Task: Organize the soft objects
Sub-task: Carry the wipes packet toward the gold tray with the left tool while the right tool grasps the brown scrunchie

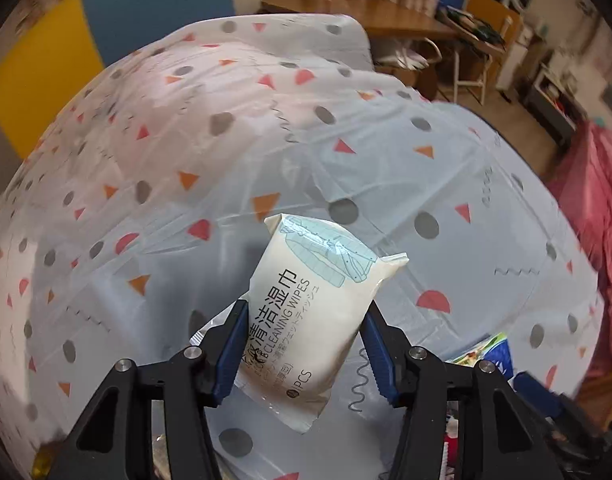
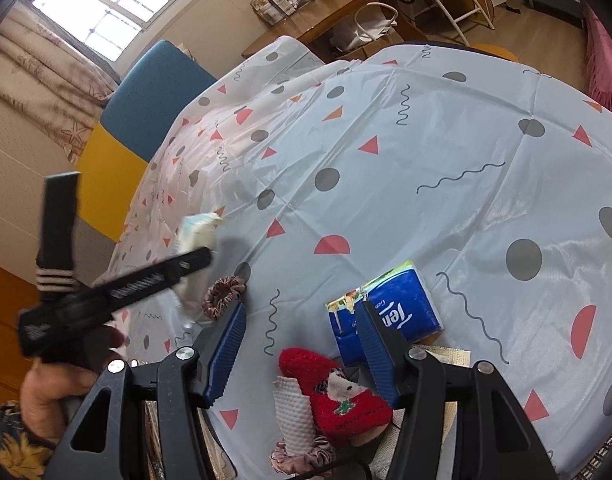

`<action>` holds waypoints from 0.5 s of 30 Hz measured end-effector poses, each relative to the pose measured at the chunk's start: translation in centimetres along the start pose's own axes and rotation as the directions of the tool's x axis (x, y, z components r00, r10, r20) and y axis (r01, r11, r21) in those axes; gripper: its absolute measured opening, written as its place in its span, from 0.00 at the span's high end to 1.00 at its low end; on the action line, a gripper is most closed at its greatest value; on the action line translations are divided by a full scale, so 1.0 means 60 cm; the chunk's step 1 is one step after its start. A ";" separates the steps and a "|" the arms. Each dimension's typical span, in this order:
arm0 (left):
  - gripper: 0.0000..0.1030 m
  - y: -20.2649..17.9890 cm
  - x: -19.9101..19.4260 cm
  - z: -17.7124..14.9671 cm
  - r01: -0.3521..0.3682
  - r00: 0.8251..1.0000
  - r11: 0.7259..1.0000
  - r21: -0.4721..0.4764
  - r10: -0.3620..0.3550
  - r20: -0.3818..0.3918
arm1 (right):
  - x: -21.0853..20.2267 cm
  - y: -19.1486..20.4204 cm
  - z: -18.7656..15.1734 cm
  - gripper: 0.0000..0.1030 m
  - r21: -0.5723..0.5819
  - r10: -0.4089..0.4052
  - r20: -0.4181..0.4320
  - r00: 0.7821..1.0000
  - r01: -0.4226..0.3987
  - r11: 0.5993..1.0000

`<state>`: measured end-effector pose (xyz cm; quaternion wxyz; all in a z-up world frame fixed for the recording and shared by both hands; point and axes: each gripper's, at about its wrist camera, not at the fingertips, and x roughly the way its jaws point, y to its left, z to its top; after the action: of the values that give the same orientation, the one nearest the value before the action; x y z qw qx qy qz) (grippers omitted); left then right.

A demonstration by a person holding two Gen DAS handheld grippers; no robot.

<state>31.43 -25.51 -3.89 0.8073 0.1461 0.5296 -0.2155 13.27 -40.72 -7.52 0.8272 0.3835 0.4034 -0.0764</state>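
**Left wrist view: wipes pack pinched above the patterned table**

Left wrist view shows a large table under a pale tablecloth [image 1: 346,160] printed with grey dots, red and orange triangles and squiggles. Behind it stand a blue and yellow panel [image 1: 106,40] and a wooden desk [image 1: 366,12].

The left gripper [image 1: 304,350] pinches a cream pack of cleaning wipes [image 1: 318,312] between its blue fingers [image 1: 230,352], which press on the pack's two long sides. The pack is tilted and appears lifted clear of the cloth, with its shadow below it.

In the right wrist view, a hand [image 2: 54,384] with a patterned sleeve holds the left gripper at the left edge, blurred, with the wipes pack partly seen behind it. The right gripper [image 2: 302,350] hangs over the near part of the table, its fingers spread with nothing between them. Past its right finger lies a blue tissue pack [image 2: 402,304] flat on the cloth. Between the fingers and nearer the camera lie a red fuzzy sock [image 2: 338,396], a white textured cloth roll [image 2: 294,412] touching the sock, and a pink scrunchie [image 2: 302,458] under the roll. A darker patterned scrunchie [image 2: 222,292] lies just beyond the left finger.
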 end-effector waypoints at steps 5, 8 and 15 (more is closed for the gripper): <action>0.46 0.053 -0.043 -0.001 0.019 0.999 0.991 -0.129 -0.014 0.036 | 0.016 0.008 -0.007 0.44 -0.026 -0.007 -0.043 0.999 0.006 1.000; 0.46 0.086 -0.070 -0.009 0.007 0.999 0.981 -0.194 0.004 0.054 | 0.024 0.014 -0.011 0.44 -0.048 -0.017 -0.055 0.998 0.014 0.999; 0.46 0.170 -0.139 -0.034 -0.040 0.993 0.951 -0.306 0.071 0.090 | 0.033 0.019 -0.017 0.44 -0.076 -0.034 -0.071 0.997 0.028 0.997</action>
<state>32.04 -14.13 3.05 0.8514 0.0243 0.5109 -0.1158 14.49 -38.86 -8.69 0.8246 0.3486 0.4415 -0.0602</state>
